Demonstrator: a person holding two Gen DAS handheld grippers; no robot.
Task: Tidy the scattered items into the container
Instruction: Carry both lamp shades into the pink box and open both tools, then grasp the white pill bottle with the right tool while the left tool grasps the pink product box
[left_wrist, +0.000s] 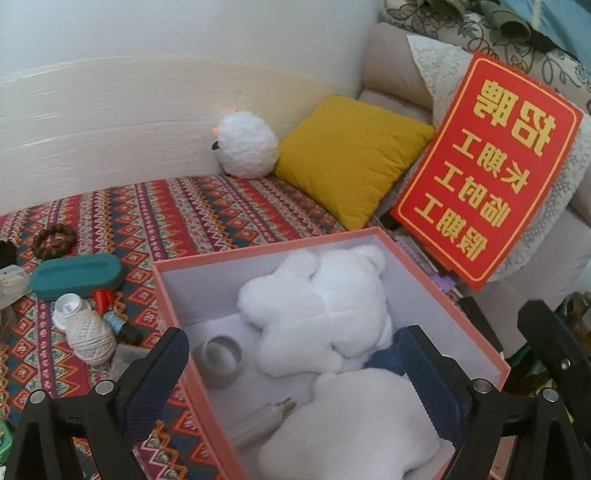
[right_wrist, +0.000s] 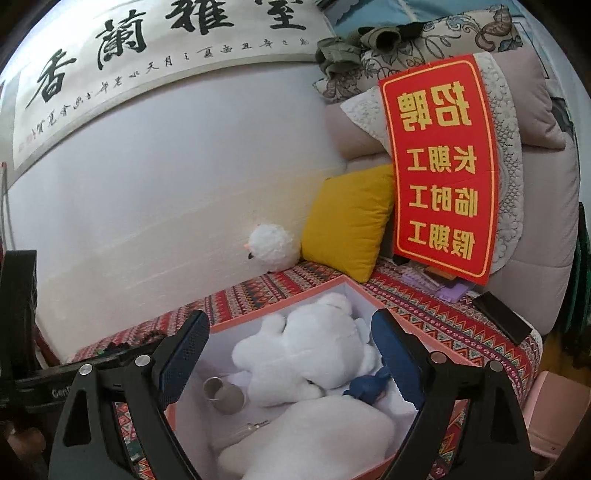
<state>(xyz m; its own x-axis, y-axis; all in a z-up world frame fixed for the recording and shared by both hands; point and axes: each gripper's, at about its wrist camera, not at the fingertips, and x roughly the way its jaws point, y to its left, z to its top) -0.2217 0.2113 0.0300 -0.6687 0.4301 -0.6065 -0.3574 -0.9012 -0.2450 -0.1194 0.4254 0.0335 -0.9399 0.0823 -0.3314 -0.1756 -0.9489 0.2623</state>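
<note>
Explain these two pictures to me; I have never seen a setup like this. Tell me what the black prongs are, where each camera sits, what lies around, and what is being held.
No robot here: a person holds a two-finger gripper in each hand, with a fisheye camera on each looking along the fingers.

One picture is from the left gripper, the other from the right gripper. Both are open and hold nothing.

Both look down into a pink box on a patterned cloth. Inside lie a white plush bear, a white pillow, a grey ring, a silver tube and something blue.

Still outside, left of the box: a ball of string, a teal case and a bead bracelet.
</note>
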